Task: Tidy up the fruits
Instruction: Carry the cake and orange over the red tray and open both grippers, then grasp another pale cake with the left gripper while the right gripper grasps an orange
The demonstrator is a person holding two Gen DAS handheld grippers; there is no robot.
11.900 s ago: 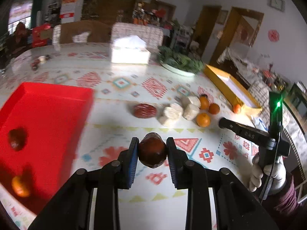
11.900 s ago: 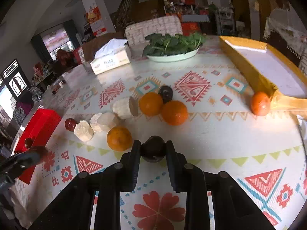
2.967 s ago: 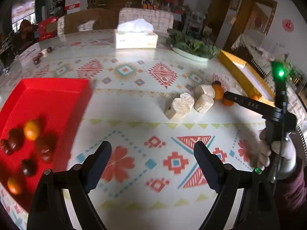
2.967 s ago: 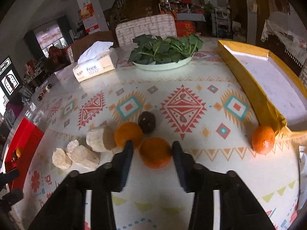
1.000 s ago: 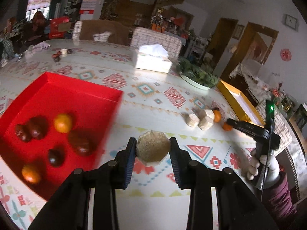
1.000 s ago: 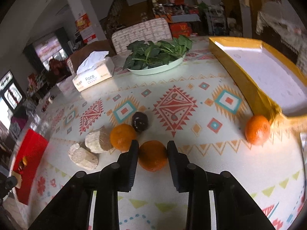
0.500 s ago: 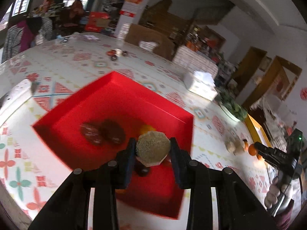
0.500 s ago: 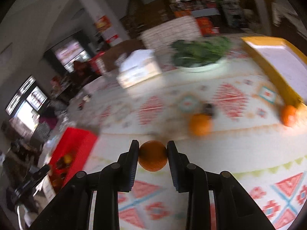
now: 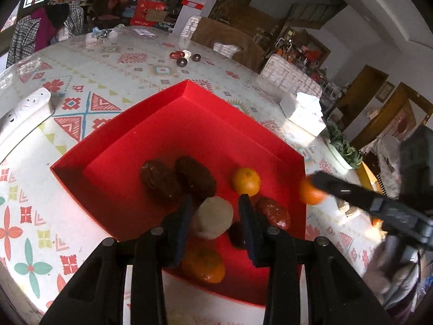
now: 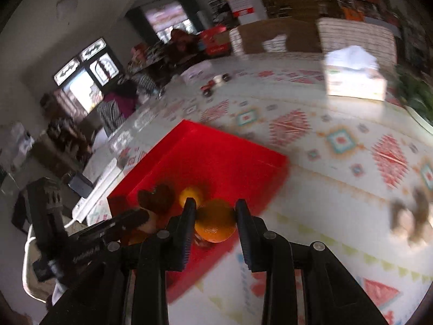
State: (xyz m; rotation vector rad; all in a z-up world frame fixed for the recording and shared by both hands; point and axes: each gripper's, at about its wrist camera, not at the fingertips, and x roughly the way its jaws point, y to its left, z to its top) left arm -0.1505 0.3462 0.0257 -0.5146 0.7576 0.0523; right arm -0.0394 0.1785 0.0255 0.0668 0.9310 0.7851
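Note:
A red tray (image 9: 189, 124) on the patterned table holds dark red fruits (image 9: 176, 178), oranges (image 9: 246, 181) and smaller dark fruits. My left gripper (image 9: 213, 216) is over the tray, shut on a pale beige round piece (image 9: 212, 218). My right gripper (image 10: 215, 220) is shut on an orange (image 10: 215, 220) and holds it above the tray's near edge (image 10: 257, 189). The same orange (image 9: 310, 192) shows at the tray's right rim in the left wrist view, with the right gripper's black body behind it.
A tissue box (image 10: 354, 81) stands at the back of the table. A plate of greens (image 9: 342, 146) and a yellow tray (image 9: 365, 176) are far right. Pale cut pieces (image 10: 408, 216) lie blurred on the table at right. A white power strip (image 9: 24, 108) lies left.
Both grippers have moved over the red tray with their loads. My right gripper has swung left from the open table to the tray's edge. My left gripper has lowered closer to the fruits.

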